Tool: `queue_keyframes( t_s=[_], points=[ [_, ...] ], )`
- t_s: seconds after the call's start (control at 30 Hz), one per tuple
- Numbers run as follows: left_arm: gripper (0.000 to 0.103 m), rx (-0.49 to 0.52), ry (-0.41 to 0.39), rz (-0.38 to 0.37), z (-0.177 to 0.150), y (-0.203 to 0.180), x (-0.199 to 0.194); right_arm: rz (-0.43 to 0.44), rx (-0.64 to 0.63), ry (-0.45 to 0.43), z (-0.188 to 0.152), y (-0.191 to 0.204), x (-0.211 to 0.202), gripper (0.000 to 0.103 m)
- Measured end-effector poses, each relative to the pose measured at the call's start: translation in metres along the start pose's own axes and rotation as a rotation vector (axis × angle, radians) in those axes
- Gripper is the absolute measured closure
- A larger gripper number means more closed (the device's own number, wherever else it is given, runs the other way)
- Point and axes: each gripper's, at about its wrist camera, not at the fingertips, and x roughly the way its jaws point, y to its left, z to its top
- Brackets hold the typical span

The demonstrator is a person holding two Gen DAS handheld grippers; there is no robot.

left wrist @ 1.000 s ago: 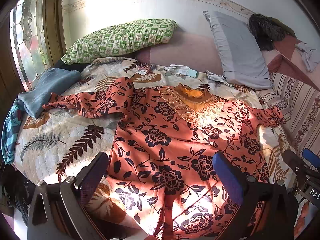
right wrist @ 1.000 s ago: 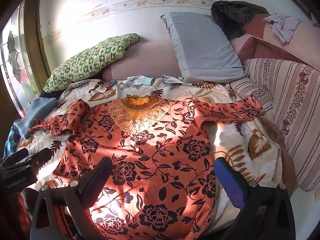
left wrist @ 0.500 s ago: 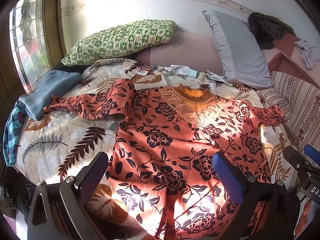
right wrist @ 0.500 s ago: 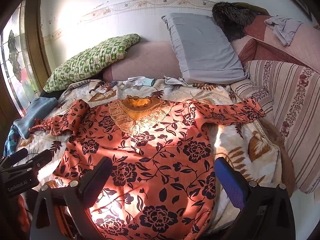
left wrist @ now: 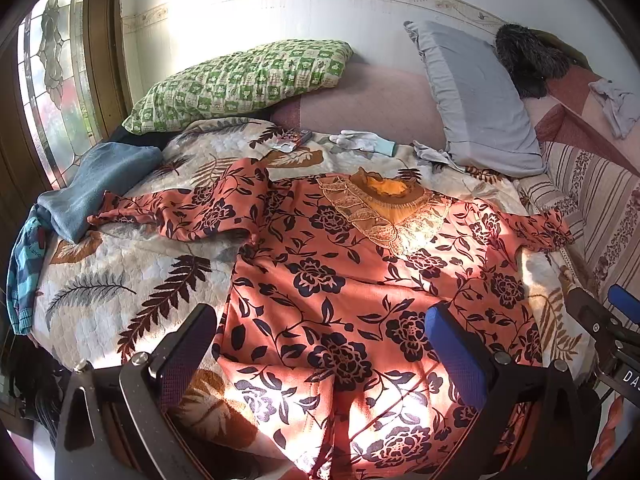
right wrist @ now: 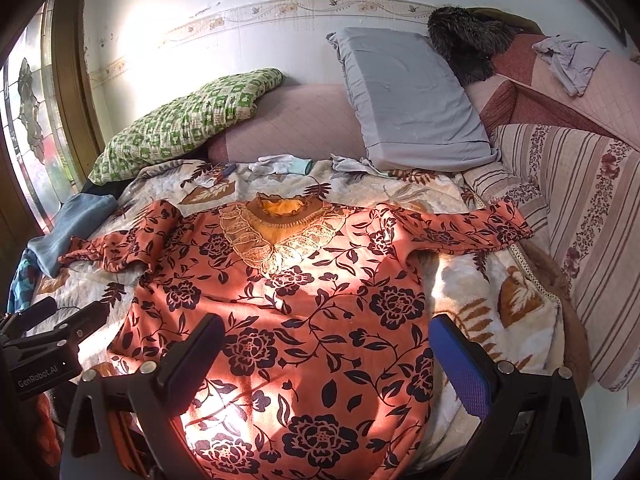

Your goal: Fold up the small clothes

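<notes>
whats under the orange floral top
The orange floral top lies flat on a leaf-print blanket, which shows around it on both sides. Whatever sits directly beneath the top's body is covered.

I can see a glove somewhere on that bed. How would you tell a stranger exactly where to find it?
Start at the grey pillow leaning on the far wall, then drop to the leaf-print quilt just left of its bottom corner. The white glove lies flat there, beyond the orange floral top; its pale teal cuff sets it apart from the crumpled grey cloth beside it.
</notes>
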Motion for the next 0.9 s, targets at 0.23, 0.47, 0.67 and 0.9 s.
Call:
queue_keyframes(
  t_s=[0.23, 0.47, 0.67, 0.9],
  points=[
    [0.000, -0.002, 0.000, 0.000, 0.0002, -0.0004, 0.0001, 0.003, 0.000, 0.001, -0.0001, 0.0003, 0.0002, 0.000],
    [0.000, 0.000, 0.000, 0.000, 0.0001, -0.0002, 0.0003, 0.004, 0.000, 0.001, 0.0004, 0.0016, 0.0009, 0.000],
    [0.000, -0.002, 0.000, 0.000, -0.0003, 0.0001, 0.0004, 0.002, -0.003, -0.001, 0.0003, 0.0026, 0.0017, 0.000],
    [0.000, -0.003, -0.001, 0.001, -0.0010, 0.0017, 0.0021, 0.005, -0.005, 0.001, 0.0005, 0.0037, 0.0025, 0.000]
  ],
)
